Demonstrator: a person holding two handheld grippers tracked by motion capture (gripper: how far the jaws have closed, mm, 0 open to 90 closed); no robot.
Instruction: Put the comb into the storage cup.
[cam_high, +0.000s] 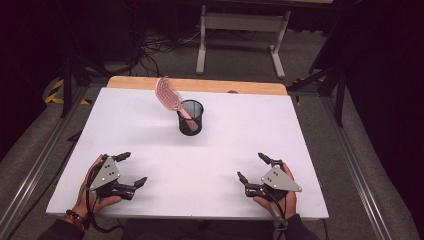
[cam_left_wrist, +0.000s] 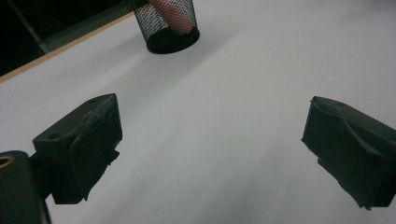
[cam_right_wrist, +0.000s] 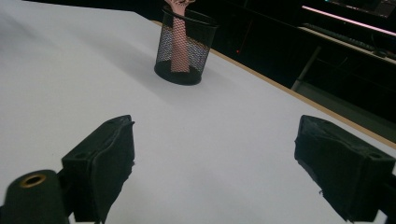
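**Pink hairbrush in mesh cup, both claws open on a white desk**

High view. White desk (cam_high: 215, 165), matte and flat, with a strip of pale wood showing along its far edge. Wide bare surface lies on all sides of the cup; the near half holds nothing but the two claws. Black wire-mesh cup (cam_high: 190, 117), round and upright, stands in the far half near the middle, well short of every edge. Pink hairbrush (cam_high: 170, 96) stands in it handle down, its vented oval head leaning up and to the left past the rim. Left claw (cam_high: 134, 169) rests near the front left edge in a hand, jaws spread wide, holding nothing. Right claw (cam_high: 252, 167) rests near the front right edge in a hand, jaws likewise spread, holding nothing. Both are well apart from the cup.

Left gripper view. Two black blocky jaws far apart, with worn rubbery pads, nothing but bare desk (cam_left_wrist: 224, 107) between them. Cup (cam_left_wrist: 166, 25) is ahead at the top, its solid dark base on the surface; the smooth pink handle (cam_left_wrist: 170, 16) shows through the mesh.

Right gripper view. Jaws wide apart over open desk (cam_right_wrist: 210, 140). Cup (cam_right_wrist: 184, 47) ahead, near the wood-trimmed far edge; hairbrush handle (cam_right_wrist: 179, 44) upright inside.
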